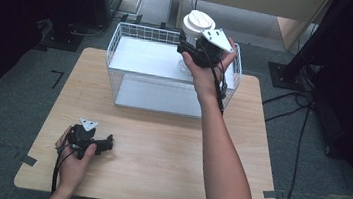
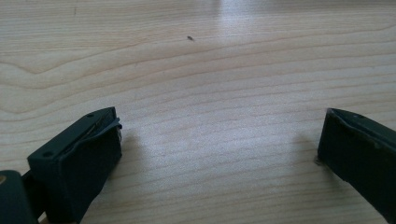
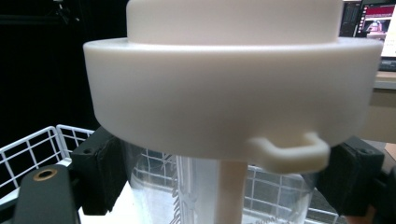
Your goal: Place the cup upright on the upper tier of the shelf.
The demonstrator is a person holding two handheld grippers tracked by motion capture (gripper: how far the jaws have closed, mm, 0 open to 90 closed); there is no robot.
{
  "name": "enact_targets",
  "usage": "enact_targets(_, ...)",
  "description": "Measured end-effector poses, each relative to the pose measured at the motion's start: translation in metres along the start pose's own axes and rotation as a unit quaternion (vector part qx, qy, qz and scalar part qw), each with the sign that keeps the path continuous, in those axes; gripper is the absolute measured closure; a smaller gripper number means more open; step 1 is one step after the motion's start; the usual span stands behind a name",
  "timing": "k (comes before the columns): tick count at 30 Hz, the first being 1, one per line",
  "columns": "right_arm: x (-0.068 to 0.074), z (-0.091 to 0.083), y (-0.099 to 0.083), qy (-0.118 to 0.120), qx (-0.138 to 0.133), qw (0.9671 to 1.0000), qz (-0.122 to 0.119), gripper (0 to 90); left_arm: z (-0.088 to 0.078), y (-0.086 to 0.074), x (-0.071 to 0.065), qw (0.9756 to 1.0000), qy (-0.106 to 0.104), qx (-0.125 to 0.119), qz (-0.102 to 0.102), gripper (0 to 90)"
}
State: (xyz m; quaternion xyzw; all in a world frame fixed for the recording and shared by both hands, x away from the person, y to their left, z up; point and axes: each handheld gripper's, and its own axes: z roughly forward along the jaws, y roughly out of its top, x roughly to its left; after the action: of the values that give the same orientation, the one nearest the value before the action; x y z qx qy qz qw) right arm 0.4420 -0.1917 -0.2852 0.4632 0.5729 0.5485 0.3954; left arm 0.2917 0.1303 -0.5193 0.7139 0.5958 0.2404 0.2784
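A clear plastic container (image 1: 184, 66) with a wide white lid (image 1: 198, 22) is held upright over the far right part of a white wire basket (image 1: 121, 38). My right gripper (image 1: 187, 50) is shut on its clear body just under the lid. In the right gripper view the lid (image 3: 233, 93) looms close, and the black jaws press the clear body (image 3: 187, 196) from both sides, around my right gripper (image 3: 219, 179). My left gripper (image 1: 107, 144) rests on the wooden table (image 1: 169, 149) at the near left. Its jaws stand wide apart over bare wood, with my left gripper (image 2: 219, 135) holding nothing.
The basket has a white floor and stands at the table's far side, its wire wall (image 3: 37, 144) just below the container. Black stands and cables (image 1: 304, 109) lie on the grey floor around the table. A lit screen (image 3: 373, 23) is far behind.
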Motion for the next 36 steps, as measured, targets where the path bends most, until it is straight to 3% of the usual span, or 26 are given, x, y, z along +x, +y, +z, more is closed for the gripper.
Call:
enact_targets(5,-0.003,0.003,-0.001,0.009,0.0,0.9999,0.012,15.3,0.0,0.0,0.0,1.0,0.0,0.0,0.0,0.0)
enact_targets(13,-0.01,-0.011,0.004,0.044,0.002,0.9985,0.033,8.3,0.0,0.0,0.0,1.0,-0.001,-0.001,0.001,0.0)
enact_targets(17,-0.01,-0.018,0.008,0.047,0.005,0.9987,0.019,6.5,0.0,0.0,0.0,1.0,-0.001,0.0,0.001,0.0)
enact_targets(23,-0.013,-0.032,0.008,0.06,0.008,0.998,0.015,6.5,0.0,0.0,0.0,1.0,-0.001,-0.001,0.001,0.0)
enact_targets(28,-0.018,-0.046,0.0,0.079,0.017,0.9967,0.006,6.5,0.0,0.0,0.0,1.0,0.0,-0.001,0.001,0.0)
enact_targets(36,-0.029,-0.068,-0.019,0.08,0.023,0.9965,-0.001,6.5,0.001,0.0,0.0,1.0,-0.001,-0.001,0.001,0.0)
